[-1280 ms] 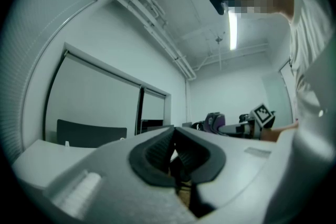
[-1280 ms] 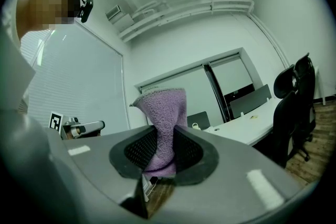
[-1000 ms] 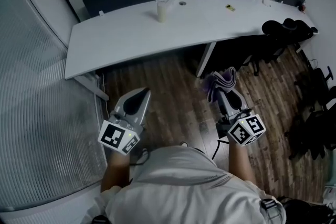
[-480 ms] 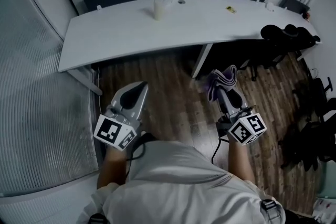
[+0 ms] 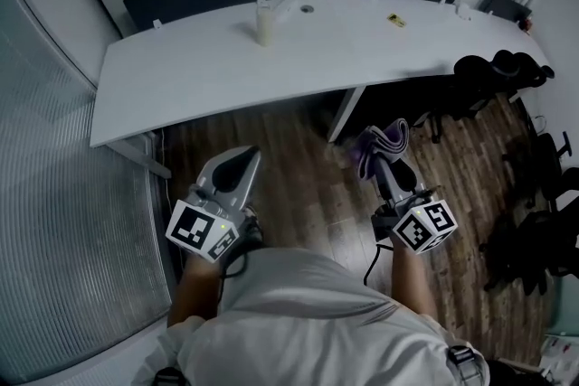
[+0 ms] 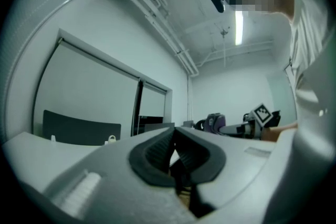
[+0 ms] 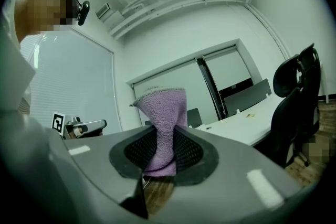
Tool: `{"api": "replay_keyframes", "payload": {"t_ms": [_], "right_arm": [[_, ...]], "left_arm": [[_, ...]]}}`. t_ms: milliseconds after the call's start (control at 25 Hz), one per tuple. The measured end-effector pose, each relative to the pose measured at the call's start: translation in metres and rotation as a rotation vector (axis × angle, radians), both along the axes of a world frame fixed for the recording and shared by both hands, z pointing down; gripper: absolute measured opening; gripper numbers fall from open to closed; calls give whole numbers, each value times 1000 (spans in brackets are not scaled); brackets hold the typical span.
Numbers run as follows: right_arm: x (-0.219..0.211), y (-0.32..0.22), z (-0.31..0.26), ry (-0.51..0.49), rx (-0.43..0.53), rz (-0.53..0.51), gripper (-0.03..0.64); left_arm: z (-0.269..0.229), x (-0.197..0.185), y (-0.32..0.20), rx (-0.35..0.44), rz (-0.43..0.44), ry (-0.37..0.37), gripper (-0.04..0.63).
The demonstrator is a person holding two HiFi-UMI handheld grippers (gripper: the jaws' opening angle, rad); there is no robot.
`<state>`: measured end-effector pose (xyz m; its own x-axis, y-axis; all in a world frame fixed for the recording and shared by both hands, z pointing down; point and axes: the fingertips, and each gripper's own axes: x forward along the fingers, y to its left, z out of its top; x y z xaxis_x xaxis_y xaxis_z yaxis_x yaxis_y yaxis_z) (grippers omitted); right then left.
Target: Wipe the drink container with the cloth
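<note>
Here, both grippers held low before torso, pointed forward over wood floor (image 5: pixel 303 185). Left gripper (image 5: pixel 242 160): jaws pressed together, nothing between. Right gripper (image 5: pixel 387 160): clamped on purple cloth (image 5: pixel 384 140). Drink container (image 5: pixel 263 23) stood upright on white table (image 5: pixel 181 77), well ahead, apart from both.

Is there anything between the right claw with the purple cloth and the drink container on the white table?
Nothing visible blocks it. The right claw, shut on the cloth, hangs over wood floor short of the table, and the tabletop before the drink container is bare. The black chairs stand off to the right.
</note>
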<state>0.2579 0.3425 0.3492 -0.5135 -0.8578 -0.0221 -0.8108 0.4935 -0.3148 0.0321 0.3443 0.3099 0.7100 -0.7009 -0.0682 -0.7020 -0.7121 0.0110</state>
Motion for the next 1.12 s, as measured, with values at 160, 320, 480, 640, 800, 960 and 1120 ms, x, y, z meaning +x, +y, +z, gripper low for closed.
{"api": "replay_keyframes", "payload": {"t_ms": [160,320,480,640,800,960,1120], "right_arm": [[-26,-52,-2,2,-10,7,92],[-62,-106,-7,20,-21,7,92],[-95,-154,-8,28,-34,25,92],[-125,-197,-7,32,-49,41,92],[-159,-240,1,34,-55,48,92],[-187,-270,10,43,-74,30,92],[-189,-297,13,40,-96,23,92]], "left_arm": [[-1,-23,-55,-9,14,5,3],[-5,-57,-114,-24,26,25,3],[-2,-89,-165,-39,43,27,3],[-2,-121,-207,-43,50,23,3],[9,-157,-246,-59,41,9,3],[17,-182,-277,-79,25,18,3],[19,-182,-302,-92,25,21,3]]}}
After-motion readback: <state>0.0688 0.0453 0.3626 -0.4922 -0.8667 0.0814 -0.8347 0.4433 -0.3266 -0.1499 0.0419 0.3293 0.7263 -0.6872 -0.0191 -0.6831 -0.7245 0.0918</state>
